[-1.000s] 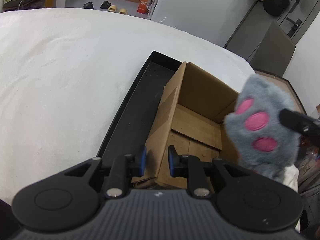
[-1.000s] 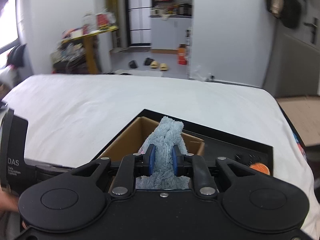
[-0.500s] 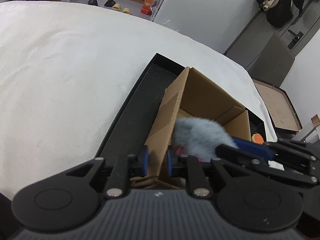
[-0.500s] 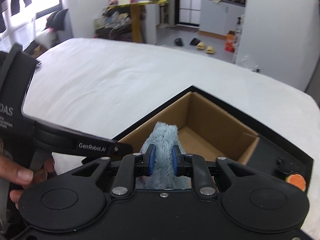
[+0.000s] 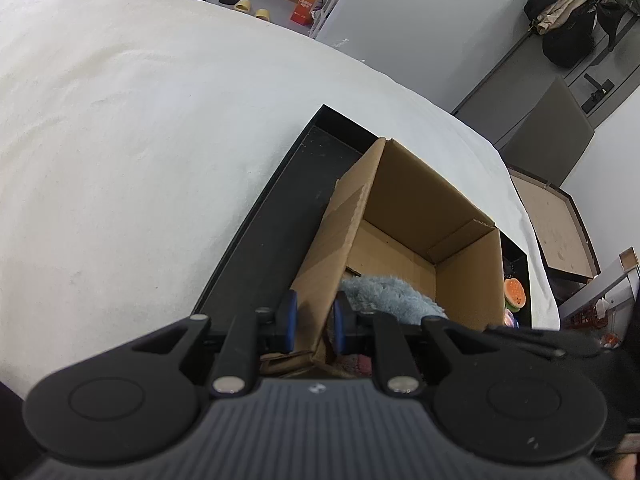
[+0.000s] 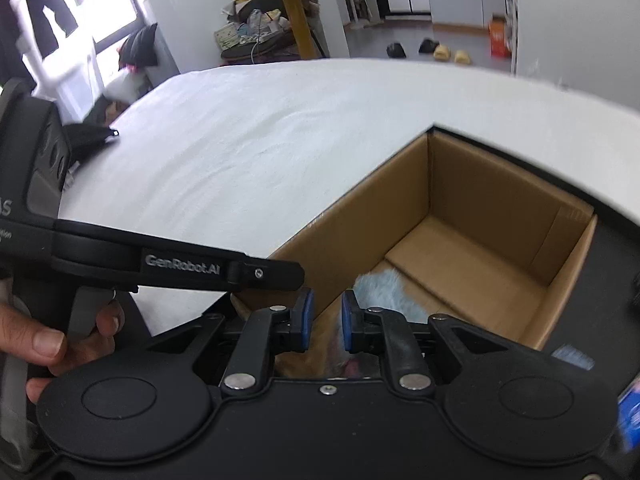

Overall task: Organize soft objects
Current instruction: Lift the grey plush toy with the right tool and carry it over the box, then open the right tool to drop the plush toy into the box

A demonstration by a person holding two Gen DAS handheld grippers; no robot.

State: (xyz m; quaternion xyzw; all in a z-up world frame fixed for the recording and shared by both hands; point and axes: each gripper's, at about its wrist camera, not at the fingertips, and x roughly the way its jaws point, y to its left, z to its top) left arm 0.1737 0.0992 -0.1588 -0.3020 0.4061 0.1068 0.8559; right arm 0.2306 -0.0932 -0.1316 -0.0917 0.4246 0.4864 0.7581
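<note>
The grey plush paw (image 5: pixel 390 294) is down inside the open cardboard box (image 5: pixel 404 200), low against its near wall, so the placing step looks almost done; what seems left is letting go and fetching any other soft toys, such as the small orange plush (image 5: pixel 513 292) lying in the black tray (image 5: pixel 288 200) past the box at 3 o'clock.

The left tongs (image 5: pixel 313 318) are clamped on the box's near wall, steadying it on the white bed (image 5: pixel 140 140). The paw sits just at 2 o'clock of them.

The right tongs (image 6: pixel 325 318) are nearly closed, the paw (image 6: pixel 380 292) bulging out at 1 o'clock and apparently pinched lower down.
</note>
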